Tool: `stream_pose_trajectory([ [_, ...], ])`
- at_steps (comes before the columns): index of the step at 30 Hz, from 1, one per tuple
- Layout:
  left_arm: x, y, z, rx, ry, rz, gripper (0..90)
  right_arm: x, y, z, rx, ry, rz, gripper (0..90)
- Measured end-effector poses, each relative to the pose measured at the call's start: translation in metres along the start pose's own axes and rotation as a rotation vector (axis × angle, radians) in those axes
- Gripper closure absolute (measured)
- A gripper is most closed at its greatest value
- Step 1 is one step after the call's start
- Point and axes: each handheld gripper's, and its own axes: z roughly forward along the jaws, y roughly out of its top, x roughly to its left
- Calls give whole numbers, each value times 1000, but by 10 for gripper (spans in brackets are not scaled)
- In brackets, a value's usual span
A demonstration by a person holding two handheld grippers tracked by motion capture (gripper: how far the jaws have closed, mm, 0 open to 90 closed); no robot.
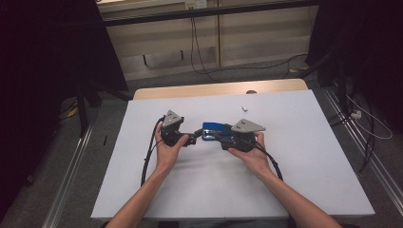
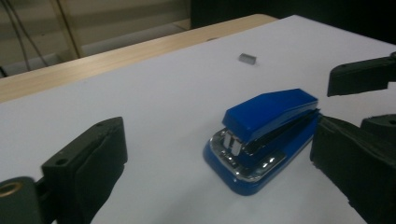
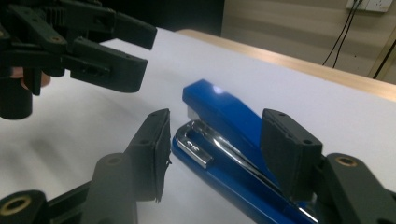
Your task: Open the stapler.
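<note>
small grey object (image 2: 245,58) unidentifiable, stapler (image 3: 233,140) rear cut off

Bare forearms; each black tool (image 1: 194,138) (image 1: 215,136) carries a grey three-cornered plate and a trailing black cable

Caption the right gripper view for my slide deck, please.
Right tool open astride the rear of a blue stapler on the white table, left tool open beyond.
</note>
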Motion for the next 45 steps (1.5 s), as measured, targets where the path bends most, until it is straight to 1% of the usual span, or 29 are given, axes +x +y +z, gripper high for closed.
stream_pose_trajectory([
  [1, 0, 0, 0, 0, 0, 0, 29, 1, -1, 1, 13, 6, -8, 470],
  [2, 0, -2, 2, 12, -21, -18, 31, 2, -2, 2, 25, 12, -20, 477],
  [4, 0, -2, 2, 22, -26, -18, 33, 2, -2, 2, 30, 16, -24, 495],
  [5, 0, -3, 2, 28, -30, -21, 32, 3, -2, 1, 37, 32, -25, 539],
  [6, 0, -3, 3, 32, -37, -25, 32, 2, -2, 0, 42, 45, -28, 625],
  [7, 0, -3, 3, 32, -37, -25, 32, 1, -1, -1, 43, 49, -21, 661],
  [9, -1, -4, 3, 36, -46, -21, 35, 1, -1, -1, 41, 53, -15, 684],
  [11, -1, -4, 3, 39, -57, -21, 37, -1, -1, -2, 38, 57, -8, 766],
  [12, -2, -4, 4, 46, -61, -7, 38, -2, -2, -1, 41, 66, -7, 817],
  [14, -3, -4, 4, 48, -56, -5, 41, -2, -2, -1, 46, 72, -4, 841],
  [15, -4, -5, 5, 54, -54, -1, 41, -1, -3, -1, 50, 81, -11, 888],
  [22, -3, -5, 5, 50, -46, 1, 51, 0, -4, 7, 78, 93, -8, 900],
  [23, -3, -5, 6, 52, -33, -8, 51, 0, -4, 7, 78, 93, -8, 900],
  [24, -4, -5, 7, 44, -35, -39, 56, 0, -4, 9, 82, 94, -12, 900],
  [25, -3, -5, 7, 41, -59, -39, 69, 0, -3, 12, 84, 93, -10, 900],
  [26, -3, -5, 7, 41, -59, -39, 70, 0, -3, 12, 84, 93, -10, 900],
  [27, -4, -5, 7, 39, -48, -29, 70, -1, -2, 13, 90, 97, -12, 900],
  [28, -4, -6, 8, 58, -36, 3, 83, 0, -1, 16, 94, 93, -17, 900],
  [30, -3, -7, 9, 65, -43, -1, 101, 0, 0, 18, 96, 91, -16, 900],
  [32, -4, -7, 8, 84, -48, 6, 171, 0, -1, 24, 99, 93, -13, 900],
  [33, -4, -7, 8, 84, -48, 6, 226, 0, -1, 24, 99, 93, -13, 900],
  [34, -5, -6, 6, 81, -43, 2, 249, 2, -2, 27, 107, 98, -12, 900],
  [35, -6, -5, 5, 80, -50, -7, 253, 4, -2, 28, 114, 99, -18, 900],
  [37, -7, -4, 4, 77, -58, -12, 342, 7, -1, 31, 123, 100, -29, 900],
  [38, -8, -3, 3, 80, -53, 4, 365, 7, 1, 32, 125, 99, -35, 900],
  [40, -9, -3, 3, 79, -55, 2, 447, 7, 2, 36, 131, 96, -39, 900],
  [41, -9, -2, 3, 78, -68, -3, 447, 7, 2, 36, 131, 96, -39, 900],
  [42, -9, -2, 2, 85, -71, -5, 508, 6, 3, 39, 141, 98, -39, 900],
  [45, -8, -2, 1, 99, -87, -11, 621, 6, 3, 42, 155, 101, -35, 900],
])
